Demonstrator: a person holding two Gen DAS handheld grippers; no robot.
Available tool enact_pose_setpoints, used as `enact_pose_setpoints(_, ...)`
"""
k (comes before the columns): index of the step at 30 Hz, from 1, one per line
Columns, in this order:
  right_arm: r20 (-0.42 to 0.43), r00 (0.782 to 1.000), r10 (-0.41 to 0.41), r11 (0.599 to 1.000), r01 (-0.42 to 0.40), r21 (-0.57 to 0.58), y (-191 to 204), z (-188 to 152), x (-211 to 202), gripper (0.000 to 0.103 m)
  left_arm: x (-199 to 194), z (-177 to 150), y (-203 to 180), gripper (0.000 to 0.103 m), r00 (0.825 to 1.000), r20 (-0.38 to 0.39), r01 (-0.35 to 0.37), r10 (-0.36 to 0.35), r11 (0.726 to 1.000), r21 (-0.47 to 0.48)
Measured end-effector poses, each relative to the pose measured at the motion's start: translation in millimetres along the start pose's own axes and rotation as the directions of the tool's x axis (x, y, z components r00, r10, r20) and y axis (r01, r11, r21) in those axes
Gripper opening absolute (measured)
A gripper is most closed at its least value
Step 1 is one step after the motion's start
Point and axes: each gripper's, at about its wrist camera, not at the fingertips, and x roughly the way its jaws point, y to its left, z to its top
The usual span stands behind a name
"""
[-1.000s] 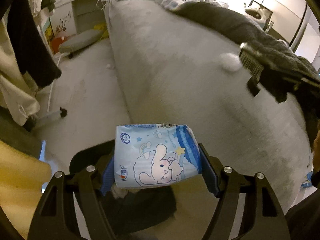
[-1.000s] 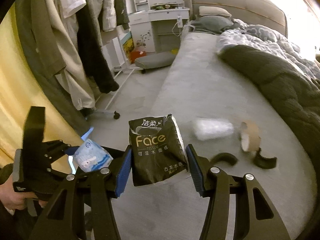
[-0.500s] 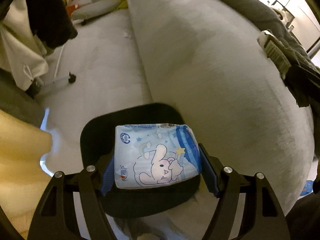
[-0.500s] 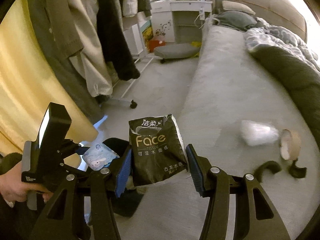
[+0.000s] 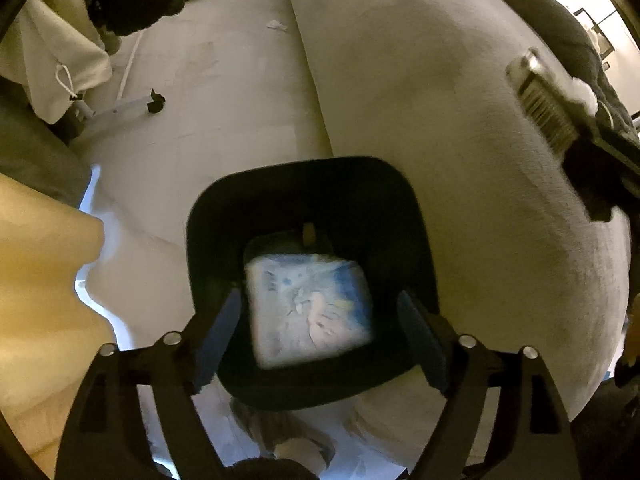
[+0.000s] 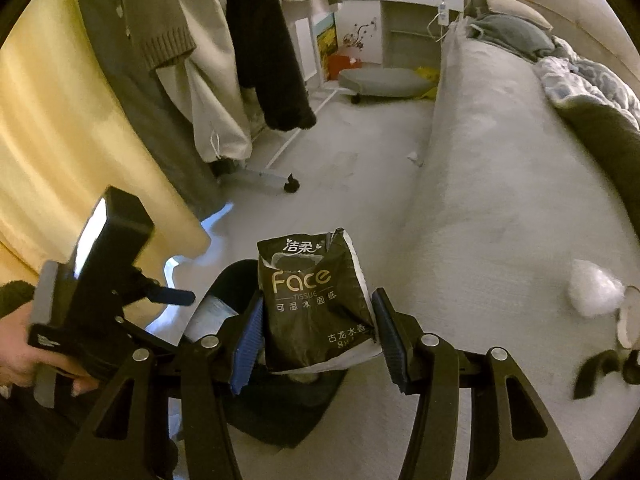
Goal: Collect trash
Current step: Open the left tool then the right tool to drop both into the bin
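Blue pack in the bin, black pack still gripped.
The left tool point(image 5: 320, 328) stands spread wide and empty over the black bin point(image 5: 296, 184), the blue pack point(image 5: 310, 308) blurred inside it. The right tool point(image 6: 318, 332) is clamped on the black tissue pack point(image 6: 312, 296) beside the bed point(image 6: 500, 200).

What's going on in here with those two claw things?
Someone is tidying a bedroom with a handheld claw in each hand. The left claw is open above a black bin beside the bed, and a blue tissue pack, blurred, sits free between its fingers inside the bin's mouth. The right claw grips a black tissue wrapper near the bin. A white wad lies on the bed.
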Motion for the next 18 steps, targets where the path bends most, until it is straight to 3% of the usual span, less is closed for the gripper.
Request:
enact_pose_setpoints(5, -0.035, 0.999, 0.002, 1.0, -0.003, -0.008, 7, 2, 18, 0.054, -9, 1, 16, 0.087, 1.0, 0.028, 0.005, -0.004, 0.999, -0.035)
enact_pose_setpoints(9, -0.074, 0.997, 0.009, 1.0, -0.01, -0.009, 14, 3, 35, 0.054, -25, 4, 27, 0.086, 0.995, 0.097, 0.015, -0.009, 0.998, -0.061)
enact_pose_setpoints(18, -0.147, 0.989, 0.013, 1.0, -0.015, -0.013, 24, 1, 65, 0.054, -59, 9, 45, 0.082, 0.966, 0.26, 0.014, 0.005, 0.997, -0.07)
